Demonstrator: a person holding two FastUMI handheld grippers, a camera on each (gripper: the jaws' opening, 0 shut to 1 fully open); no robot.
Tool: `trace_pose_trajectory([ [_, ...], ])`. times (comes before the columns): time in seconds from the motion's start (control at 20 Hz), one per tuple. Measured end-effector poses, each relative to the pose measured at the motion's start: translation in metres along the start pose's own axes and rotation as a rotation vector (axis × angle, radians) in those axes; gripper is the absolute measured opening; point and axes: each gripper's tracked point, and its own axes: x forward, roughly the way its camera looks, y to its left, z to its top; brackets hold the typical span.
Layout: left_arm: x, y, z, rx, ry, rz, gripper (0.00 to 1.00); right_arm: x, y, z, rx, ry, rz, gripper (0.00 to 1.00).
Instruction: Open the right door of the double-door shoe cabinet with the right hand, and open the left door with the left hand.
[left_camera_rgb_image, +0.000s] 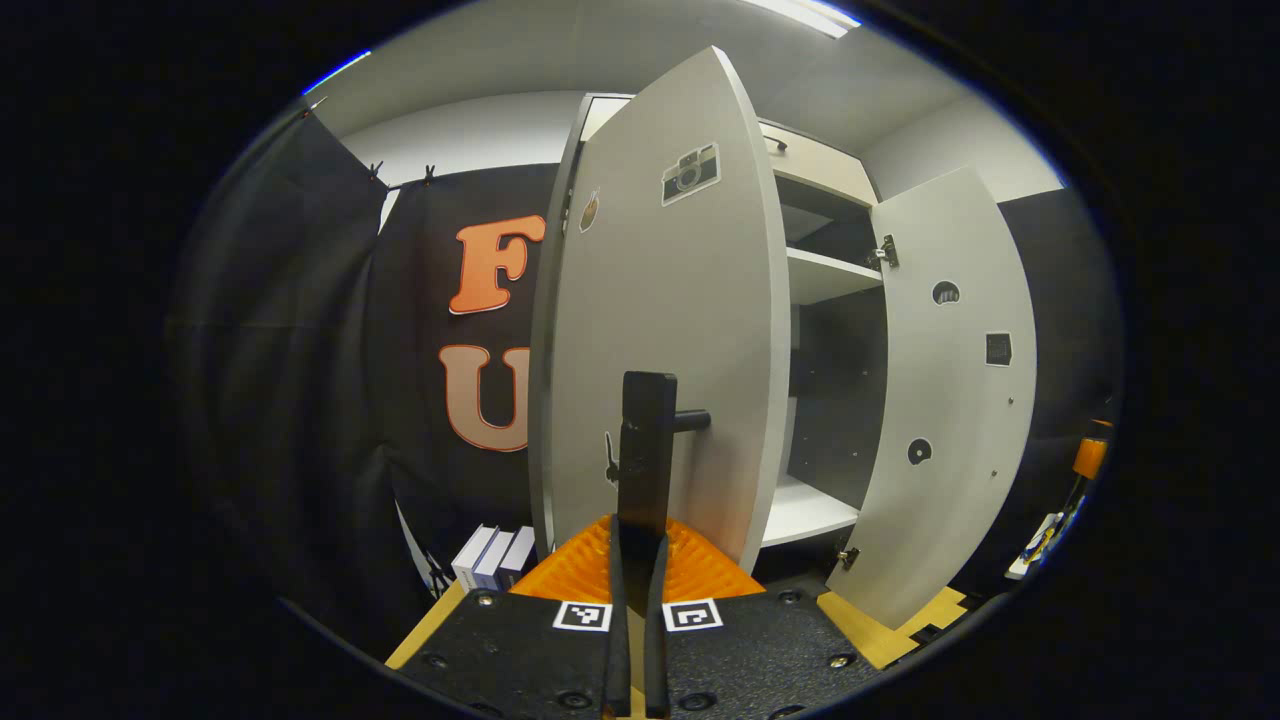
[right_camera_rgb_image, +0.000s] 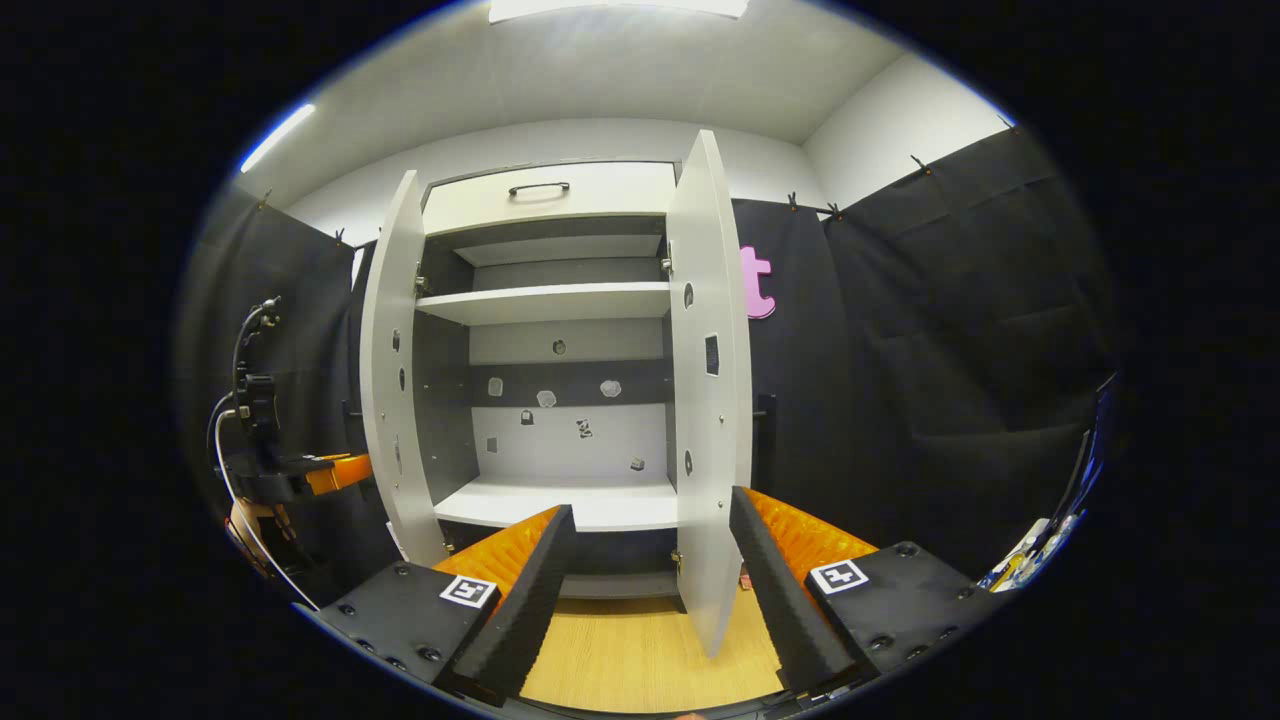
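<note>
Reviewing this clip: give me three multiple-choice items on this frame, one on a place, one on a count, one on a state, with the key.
1. Where is the left gripper?
A. On the left door's handle
B. On the top drawer's handle
C. Resting on the floor

2. How many cabinet doors stand open?
A. None
B. One
C. Two

3. What state is the right gripper in?
A. Shut on a door handle
B. Open, holding nothing
C. Shut on a shelf

Key:
1 A: in the left gripper view its fingers close around the handle of the left door.
2 C: in the right gripper view the left door and the right door are both swung out, showing the shelves.
3 B: its fingers stand wide apart, with the right door's edge between them but untouched.
</note>
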Motion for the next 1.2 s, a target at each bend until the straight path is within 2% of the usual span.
trace_pose_trajectory([
  [0.15,-0.002,0.011,0.003,0.010,-0.010,0.026,0.07,-0.002,0.004,-0.001,0.010,-0.001,-0.006,0.98],
  [0.2,-0.003,0.015,0.003,0.017,-0.010,0.039,0.01,-0.003,0.008,-0.003,0.007,0.007,0.001,0.99],
  [0.4,-0.003,0.020,0.003,-0.008,0.000,0.064,0.00,-0.001,0.016,-0.007,-0.011,0.013,0.015,0.99],
  [0.45,-0.006,0.019,0.001,-0.015,0.006,0.056,0.00,0.001,0.019,-0.007,-0.009,0.016,0.025,0.90],
  [0.5,-0.006,0.019,0.001,-0.016,0.006,0.051,0.00,0.001,0.022,-0.006,-0.007,0.015,0.035,0.90],
  [0.55,-0.006,0.020,0.001,-0.013,0.006,0.052,0.00,0.002,0.024,-0.004,-0.012,0.011,0.040,0.99],
  [0.65,-0.005,0.024,0.003,-0.004,0.002,0.058,0.00,0.002,0.027,-0.003,-0.024,0.003,0.046,0.99],
  [0.7,-0.006,0.026,0.003,-0.002,0.002,0.062,0.00,0.001,0.027,-0.003,-0.027,0.003,0.049,0.90],
  [0.75,-0.006,0.028,0.002,-0.003,0.005,0.068,0.00,0.002,0.026,-0.002,-0.027,0.003,0.049,0.90],
  [0.8,-0.007,0.029,0.002,-0.011,0.010,0.075,0.00,0.001,0.024,-0.002,-0.025,0.001,0.045,0.99],
  [1.0,-0.006,0.027,0.002,-0.032,0.010,0.063,0.00,0.005,0.029,-0.007,-0.021,0.013,0.051,0.99],
  [1.2,-0.008,0.033,0.001,-0.011,0.016,0.057,0.00,0.007,0.031,-0.011,-0.026,0.021,0.055,0.99],
])
